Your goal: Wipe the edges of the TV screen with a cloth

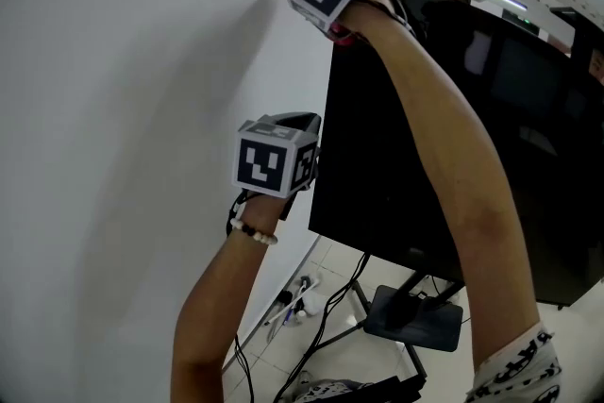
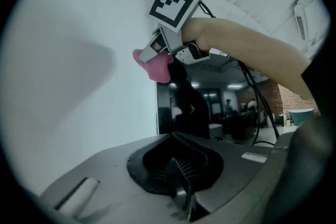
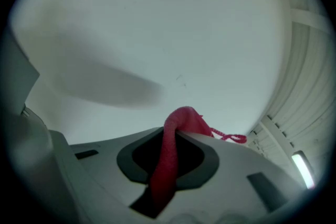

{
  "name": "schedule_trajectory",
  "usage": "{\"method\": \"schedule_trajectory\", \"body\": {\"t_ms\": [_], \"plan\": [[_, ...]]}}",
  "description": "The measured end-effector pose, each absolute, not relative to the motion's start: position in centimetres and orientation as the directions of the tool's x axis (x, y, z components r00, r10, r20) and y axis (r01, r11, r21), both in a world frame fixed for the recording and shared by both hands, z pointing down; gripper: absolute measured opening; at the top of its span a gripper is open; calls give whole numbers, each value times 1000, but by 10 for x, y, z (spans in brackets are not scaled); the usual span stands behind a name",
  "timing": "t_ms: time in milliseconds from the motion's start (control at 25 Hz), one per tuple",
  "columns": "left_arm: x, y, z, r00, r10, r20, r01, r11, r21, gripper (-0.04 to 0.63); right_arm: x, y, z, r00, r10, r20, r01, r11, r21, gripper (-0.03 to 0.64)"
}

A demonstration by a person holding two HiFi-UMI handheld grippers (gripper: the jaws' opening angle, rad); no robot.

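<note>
A black TV (image 1: pixel 444 137) stands on a stand beside a white wall. My right gripper (image 2: pixel 152 57) is raised to the TV's top left corner and is shut on a pink cloth (image 2: pixel 156 66). In the right gripper view the cloth (image 3: pixel 168 160) runs up between the jaws and folds over their tip, with the wall behind it. A sliver of the cloth (image 1: pixel 340 35) shows under the marker cube in the head view. My left gripper (image 1: pixel 294 129) hovers lower, just off the TV's left edge (image 2: pixel 158 107). It is shut with nothing in it.
The white wall (image 1: pixel 142 109) lies close on the left of both grippers. Below the TV are the stand's dark base (image 1: pixel 415 316) and loose cables (image 1: pixel 302 302) on the tiled floor. The screen reflects a room and ceiling lights.
</note>
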State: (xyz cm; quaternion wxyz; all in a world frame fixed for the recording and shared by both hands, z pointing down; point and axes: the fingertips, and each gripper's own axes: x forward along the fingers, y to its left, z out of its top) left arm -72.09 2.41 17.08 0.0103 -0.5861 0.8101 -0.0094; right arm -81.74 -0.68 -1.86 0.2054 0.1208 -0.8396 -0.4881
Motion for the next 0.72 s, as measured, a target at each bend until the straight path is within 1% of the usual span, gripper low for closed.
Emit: {"method": "schedule_trajectory", "body": {"t_ms": [160, 240, 440, 600, 720], "plan": [[-720, 35, 187, -333, -943, 6, -943, 333, -16, -6, -817, -14, 15, -881, -410, 237, -6, 510, 860, 57], [-724, 41, 205, -345, -938, 27, -939, 345, -4, -6, -814, -15, 34, -885, -409, 223, -26, 520, 854, 57], [-727, 49, 240, -347, -935, 71, -936, 350, 37, -6, -811, -12, 82, -911, -359, 203, -42, 570, 820, 58], [-727, 57, 261, -361, -928, 93, -929, 367, 56, -6, -804, -13, 120, -930, -315, 189, -69, 655, 752, 58], [-728, 58, 277, -370, -923, 110, -922, 379, 76, -6, -802, -11, 145, -946, -290, 146, -97, 681, 726, 58]]}}
